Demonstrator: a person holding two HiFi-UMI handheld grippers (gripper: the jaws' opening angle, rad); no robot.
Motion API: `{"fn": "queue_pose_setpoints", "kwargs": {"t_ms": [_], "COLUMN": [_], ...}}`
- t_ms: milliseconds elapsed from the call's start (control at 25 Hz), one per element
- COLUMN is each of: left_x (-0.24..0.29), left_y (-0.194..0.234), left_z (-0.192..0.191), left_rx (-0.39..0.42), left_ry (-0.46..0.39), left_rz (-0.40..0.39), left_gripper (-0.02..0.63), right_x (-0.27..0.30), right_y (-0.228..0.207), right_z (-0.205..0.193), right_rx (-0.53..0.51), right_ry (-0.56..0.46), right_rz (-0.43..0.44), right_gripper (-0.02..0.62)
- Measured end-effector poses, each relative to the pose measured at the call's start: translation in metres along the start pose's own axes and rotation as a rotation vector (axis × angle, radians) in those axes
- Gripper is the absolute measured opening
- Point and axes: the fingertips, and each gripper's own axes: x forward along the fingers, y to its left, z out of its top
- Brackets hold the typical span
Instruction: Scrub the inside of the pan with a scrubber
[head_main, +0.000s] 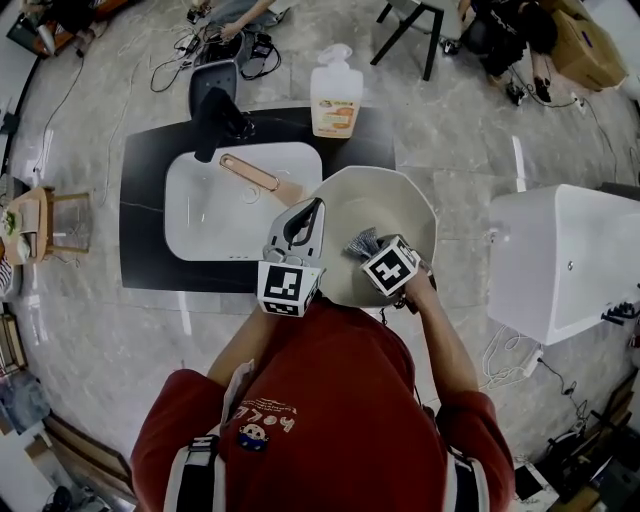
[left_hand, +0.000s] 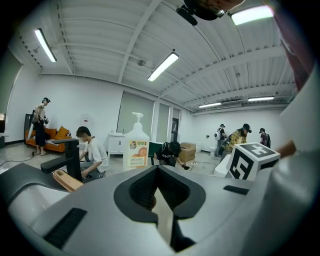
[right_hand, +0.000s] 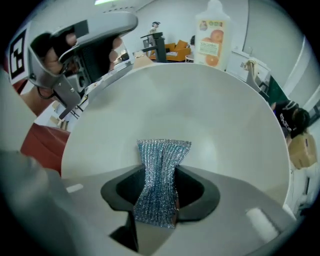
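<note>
A cream pan (head_main: 390, 210) is held over the front right corner of the sink. My left gripper (head_main: 314, 210) is shut on its left rim, and a thin cream edge shows between the jaws of that gripper (left_hand: 159, 192) in the left gripper view. A wooden handle (head_main: 255, 175) reaches out over the sink from the pan's far-left side. My right gripper (head_main: 368, 252) is shut on a silver mesh scrubber (head_main: 362, 241), pinched at its middle. In the right gripper view the scrubber (right_hand: 160, 172) fans out against the pan's inner wall (right_hand: 210, 105).
A white sink (head_main: 200, 225) sits in a black counter (head_main: 145, 200) with a black faucet (head_main: 215, 115) behind it. A soap bottle (head_main: 336, 95) stands at the counter's back. To the right is a white tub (head_main: 560, 260). A small stool (head_main: 55, 222) stands left, and people sit beyond.
</note>
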Motion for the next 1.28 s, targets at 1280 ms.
{"fn": "queue_pose_setpoints", "kwargs": {"t_ms": [1280], "left_x": [0.003], "left_y": [0.003], "left_z": [0.001], "left_rx": [0.0], "left_ry": [-0.003], "left_rz": [0.012], "left_gripper": [0.005], "right_x": [0.013], "right_y": [-0.034], "right_z": [0.062], "right_rx": [0.024], "right_ry": [-0.092], "right_rz": [-0.143], "right_gripper": [0.199]}}
